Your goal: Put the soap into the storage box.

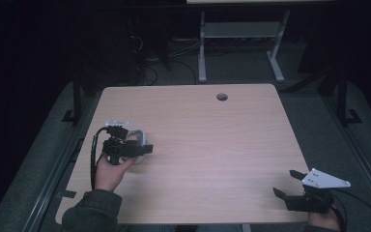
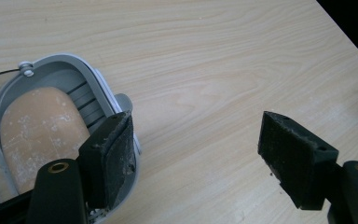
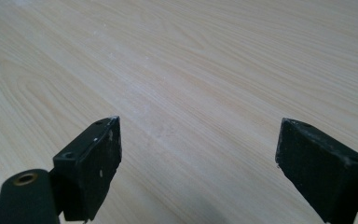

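Item: grey plastic-framed object with tan insert, at bench left, beside your wide-open, empty left hand-held gripper; shift left so both jaws straddle its rim before closing.

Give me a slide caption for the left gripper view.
Open left hand-held gripper over the wooden table, its left jaw beside a grey container holding something tan.

No readable text, no labels, no brands, no numbers — table and grippers alike; no signs either
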Available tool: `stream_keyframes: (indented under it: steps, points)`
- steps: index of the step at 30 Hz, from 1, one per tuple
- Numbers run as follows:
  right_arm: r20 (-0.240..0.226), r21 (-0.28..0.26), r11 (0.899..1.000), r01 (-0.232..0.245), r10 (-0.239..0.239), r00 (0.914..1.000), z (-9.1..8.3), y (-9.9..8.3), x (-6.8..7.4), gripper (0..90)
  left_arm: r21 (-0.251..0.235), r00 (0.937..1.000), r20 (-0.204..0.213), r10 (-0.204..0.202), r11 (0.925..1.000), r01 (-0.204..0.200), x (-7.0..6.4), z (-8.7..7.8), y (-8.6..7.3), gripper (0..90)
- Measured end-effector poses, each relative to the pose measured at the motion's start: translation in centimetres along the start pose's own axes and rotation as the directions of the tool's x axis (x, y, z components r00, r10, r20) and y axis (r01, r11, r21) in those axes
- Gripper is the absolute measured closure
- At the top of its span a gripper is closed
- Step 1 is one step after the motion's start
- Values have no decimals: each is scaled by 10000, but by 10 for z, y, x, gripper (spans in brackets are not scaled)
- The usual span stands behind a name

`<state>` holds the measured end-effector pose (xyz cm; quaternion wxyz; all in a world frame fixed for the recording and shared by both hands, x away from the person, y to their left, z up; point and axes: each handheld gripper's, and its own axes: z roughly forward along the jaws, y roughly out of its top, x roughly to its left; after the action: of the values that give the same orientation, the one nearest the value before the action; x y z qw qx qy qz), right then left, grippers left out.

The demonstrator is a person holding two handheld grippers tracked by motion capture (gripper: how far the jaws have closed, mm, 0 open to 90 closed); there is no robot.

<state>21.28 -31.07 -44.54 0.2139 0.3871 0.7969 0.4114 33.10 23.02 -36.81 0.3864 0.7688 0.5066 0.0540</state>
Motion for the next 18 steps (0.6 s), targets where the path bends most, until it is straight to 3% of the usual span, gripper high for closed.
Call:
stream_keyframes:
  steps: [18]
  points:
    - [-25, 36, 10000, -52, 52, 10000, 0, 0, 0, 138, -63, 9986, 365, 370, 9993, -368, -11, -1, -12, 260]
